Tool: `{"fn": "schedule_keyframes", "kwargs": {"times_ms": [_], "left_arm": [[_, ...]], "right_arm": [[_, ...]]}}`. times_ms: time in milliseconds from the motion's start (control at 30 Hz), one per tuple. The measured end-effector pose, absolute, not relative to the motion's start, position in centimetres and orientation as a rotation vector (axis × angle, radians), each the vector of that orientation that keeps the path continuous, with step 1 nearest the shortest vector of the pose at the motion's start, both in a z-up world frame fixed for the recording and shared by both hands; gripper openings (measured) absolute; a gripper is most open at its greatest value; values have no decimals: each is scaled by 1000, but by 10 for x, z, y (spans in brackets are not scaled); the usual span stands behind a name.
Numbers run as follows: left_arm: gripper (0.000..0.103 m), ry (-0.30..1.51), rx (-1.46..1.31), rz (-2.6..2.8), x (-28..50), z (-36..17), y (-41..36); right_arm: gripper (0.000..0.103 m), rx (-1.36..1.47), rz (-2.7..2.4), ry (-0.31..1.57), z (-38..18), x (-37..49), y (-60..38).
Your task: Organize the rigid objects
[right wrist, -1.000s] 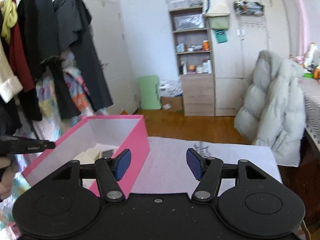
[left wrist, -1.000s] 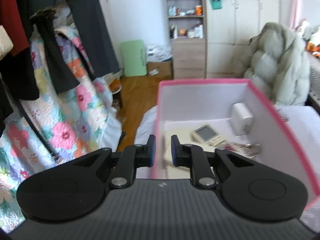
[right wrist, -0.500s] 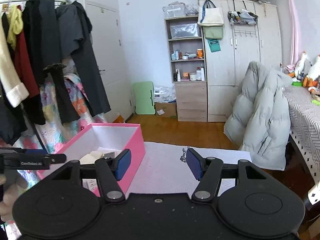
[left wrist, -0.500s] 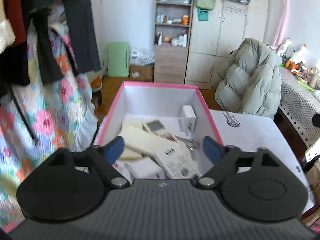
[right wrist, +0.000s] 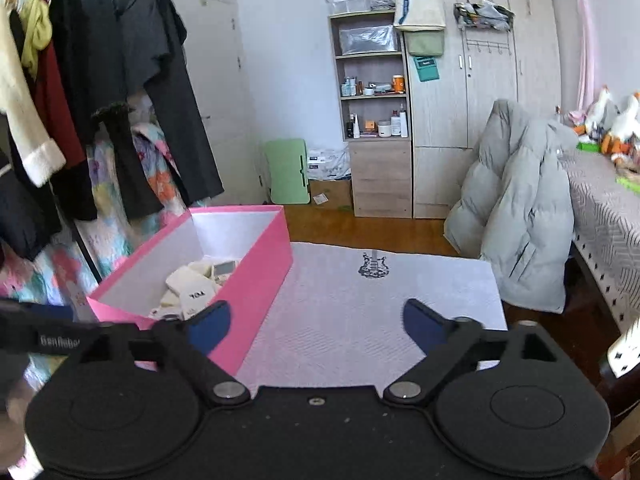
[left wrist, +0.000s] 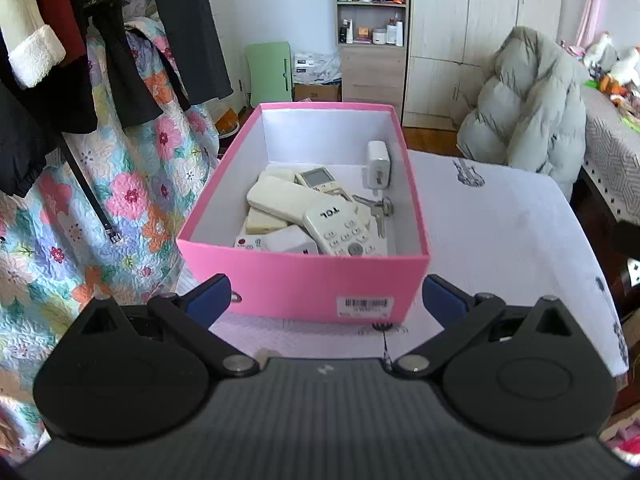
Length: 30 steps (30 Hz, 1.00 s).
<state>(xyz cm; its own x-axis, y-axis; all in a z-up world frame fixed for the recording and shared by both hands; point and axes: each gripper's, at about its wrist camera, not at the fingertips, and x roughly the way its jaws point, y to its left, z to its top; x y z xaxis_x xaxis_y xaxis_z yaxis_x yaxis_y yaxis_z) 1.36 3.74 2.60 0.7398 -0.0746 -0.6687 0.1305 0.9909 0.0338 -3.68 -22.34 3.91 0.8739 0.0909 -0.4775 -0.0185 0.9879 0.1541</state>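
Note:
A pink box point(left wrist: 304, 280) with a white inside stands on the white tablecloth point(left wrist: 500, 232). It holds several white remote controls point(left wrist: 340, 228), a white charger plug point(left wrist: 377, 164) and keys point(left wrist: 378, 210). My left gripper point(left wrist: 326, 304) is open and empty, just short of the box's near wall. My right gripper point(right wrist: 316, 326) is open and empty, above the cloth to the right of the box point(right wrist: 256, 276). The left gripper point(right wrist: 40, 336) shows at the left edge of the right wrist view.
A clothes rack with dark garments point(right wrist: 100, 100) and a floral quilt point(left wrist: 100, 200) stand left of the table. A grey puffer jacket point(right wrist: 520, 208) hangs over a chair at the table's far right. A shelf unit and wardrobe point(right wrist: 440, 120) stand at the back wall.
My left gripper has opened and pulled back out of the box, from over its left wall to in front of its near wall. My right gripper has drawn back a little and stays open.

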Motion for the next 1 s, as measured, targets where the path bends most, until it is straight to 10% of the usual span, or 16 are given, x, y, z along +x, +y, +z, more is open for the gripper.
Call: {"fn": "schedule_keyframes", "kwargs": {"times_ms": [1000], "left_arm": [[103, 782, 127, -85, -4, 10, 29]], "right_arm": [[100, 111, -26, 684, 25, -56, -210]]}}
